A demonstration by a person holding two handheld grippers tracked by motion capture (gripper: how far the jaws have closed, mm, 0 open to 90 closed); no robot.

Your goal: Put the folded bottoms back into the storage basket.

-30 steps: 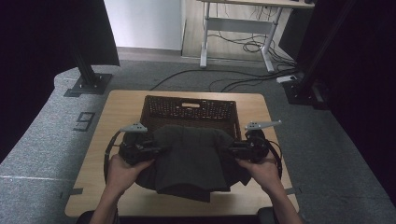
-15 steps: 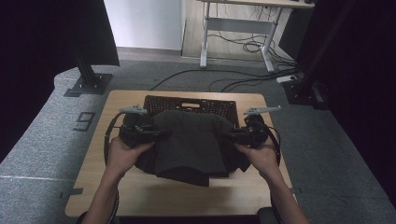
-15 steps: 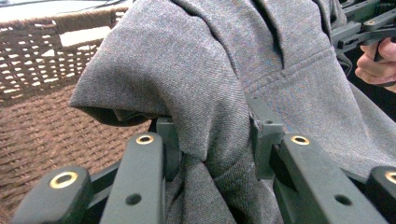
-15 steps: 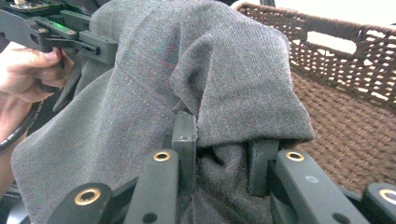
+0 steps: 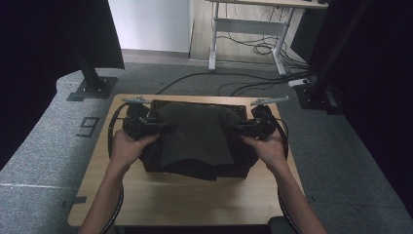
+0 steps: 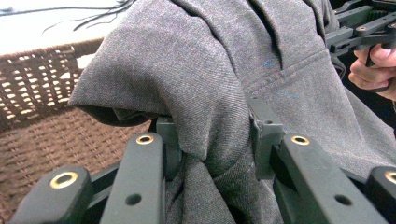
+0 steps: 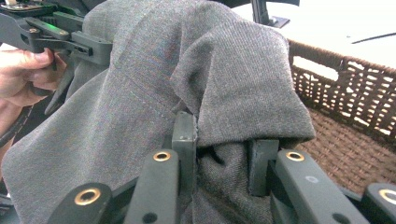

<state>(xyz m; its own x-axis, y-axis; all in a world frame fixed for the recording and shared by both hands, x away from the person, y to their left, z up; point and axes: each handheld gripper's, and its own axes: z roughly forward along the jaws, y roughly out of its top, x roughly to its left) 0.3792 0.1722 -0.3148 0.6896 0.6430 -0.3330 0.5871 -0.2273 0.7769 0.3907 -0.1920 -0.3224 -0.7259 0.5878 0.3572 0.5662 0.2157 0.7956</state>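
Observation:
A folded dark grey garment (image 5: 197, 141) hangs between my two grippers above a brown wicker basket (image 5: 157, 103) and drapes over most of it. My left gripper (image 5: 158, 126) is shut on the garment's left fold, and my right gripper (image 5: 236, 128) is shut on its right fold. In the left gripper view, bunched grey cloth (image 6: 205, 74) is pinched in my left gripper (image 6: 212, 137), with the basket's weave (image 6: 42, 98) behind. In the right gripper view, my right gripper (image 7: 223, 142) clamps a thick fold of the garment (image 7: 201, 65) over the basket's wall (image 7: 359, 93).
The basket stands at the far middle of a wooden table (image 5: 195, 200), with bare wood in front of it. Grey carpet (image 5: 39, 156) surrounds the table. A black stand base (image 5: 90, 87) sits at the far left, and cables and desk legs (image 5: 243, 48) lie beyond.
Both hands have moved away from the person and a little upward, carrying the garment from the table's middle to over the basket. Both grips are unchanged.

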